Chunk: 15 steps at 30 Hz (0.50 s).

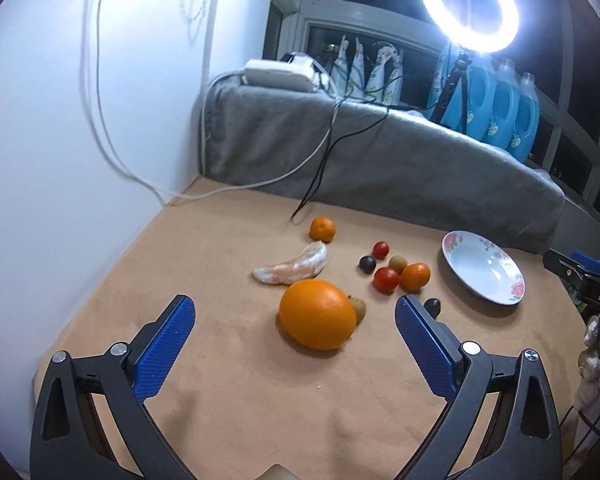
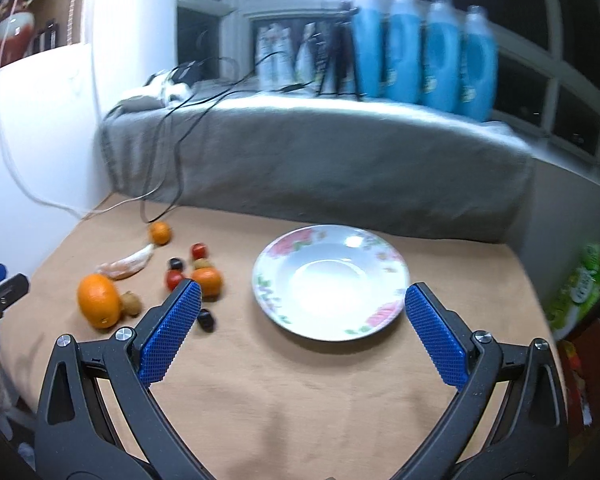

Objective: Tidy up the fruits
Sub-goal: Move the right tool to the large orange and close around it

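A large orange [image 1: 317,314] lies on the tan table just beyond my left gripper [image 1: 295,309], whose blue pads stand wide apart and open, touching nothing. A small kiwi [image 1: 358,309] leans against the orange. Further off lie a peeled citrus segment [image 1: 294,267], a mandarin [image 1: 322,229], a second mandarin [image 1: 415,276], red tomatoes [image 1: 386,279] and dark grapes [image 1: 367,264]. A floral plate [image 2: 331,281] sits empty straight ahead of my right gripper [image 2: 303,295], which is open above the table with nothing between its pads. The orange [image 2: 99,300] shows at the left of the right wrist view.
A grey cloth-covered ledge [image 1: 380,160] bounds the table's far side, with cables [image 1: 320,168] trailing onto the table. Blue detergent bottles [image 2: 424,48] and a ring light [image 1: 470,8] stand behind it. A white wall [image 1: 60,120] closes the left side. Packaged goods [image 2: 580,292] sit off the right edge.
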### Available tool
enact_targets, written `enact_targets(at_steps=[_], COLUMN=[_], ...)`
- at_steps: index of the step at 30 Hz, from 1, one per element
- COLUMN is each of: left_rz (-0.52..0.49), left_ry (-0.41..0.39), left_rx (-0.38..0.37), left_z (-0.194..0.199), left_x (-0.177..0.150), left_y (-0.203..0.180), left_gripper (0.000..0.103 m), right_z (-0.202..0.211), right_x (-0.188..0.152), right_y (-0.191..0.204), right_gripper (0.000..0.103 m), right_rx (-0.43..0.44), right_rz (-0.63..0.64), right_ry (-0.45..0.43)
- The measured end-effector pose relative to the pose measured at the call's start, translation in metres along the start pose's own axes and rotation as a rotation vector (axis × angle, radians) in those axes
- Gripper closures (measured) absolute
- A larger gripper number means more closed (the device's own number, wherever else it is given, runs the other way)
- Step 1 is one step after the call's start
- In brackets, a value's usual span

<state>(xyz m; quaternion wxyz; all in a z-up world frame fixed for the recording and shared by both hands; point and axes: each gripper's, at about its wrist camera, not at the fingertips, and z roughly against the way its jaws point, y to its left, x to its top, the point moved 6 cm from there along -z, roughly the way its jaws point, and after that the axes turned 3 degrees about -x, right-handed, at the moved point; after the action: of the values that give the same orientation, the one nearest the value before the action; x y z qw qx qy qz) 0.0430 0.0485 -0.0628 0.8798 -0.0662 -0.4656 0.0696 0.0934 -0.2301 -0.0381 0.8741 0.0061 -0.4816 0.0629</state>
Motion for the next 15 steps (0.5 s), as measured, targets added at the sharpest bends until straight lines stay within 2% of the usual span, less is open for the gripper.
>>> enact_targets(at_steps=[7,13,15], left_rz=[0.042,0.068,0.080], left_ry=[0.049,0.087,0.108], left_rx=[-0.033,-0.075,-0.098], left_z=[-0.012,-0.022,-0.026], left_x=[-0.011,-0.019,-0.022], left_y=[0.009,0.009,0.008], left_gripper=[0.011,0.016,0.019], right_z=[-0.025,-0.048,-0.054], right_x=[0.005,0.006,0.004], right_y=[0.036,0.072,0.082], right_gripper=[0.000,0.000,0.004], right_rx=[0.109,0.248,0.285], right_rz=[0.078,0.116,0.120], right_ry=[0.056,0.132,0.156])
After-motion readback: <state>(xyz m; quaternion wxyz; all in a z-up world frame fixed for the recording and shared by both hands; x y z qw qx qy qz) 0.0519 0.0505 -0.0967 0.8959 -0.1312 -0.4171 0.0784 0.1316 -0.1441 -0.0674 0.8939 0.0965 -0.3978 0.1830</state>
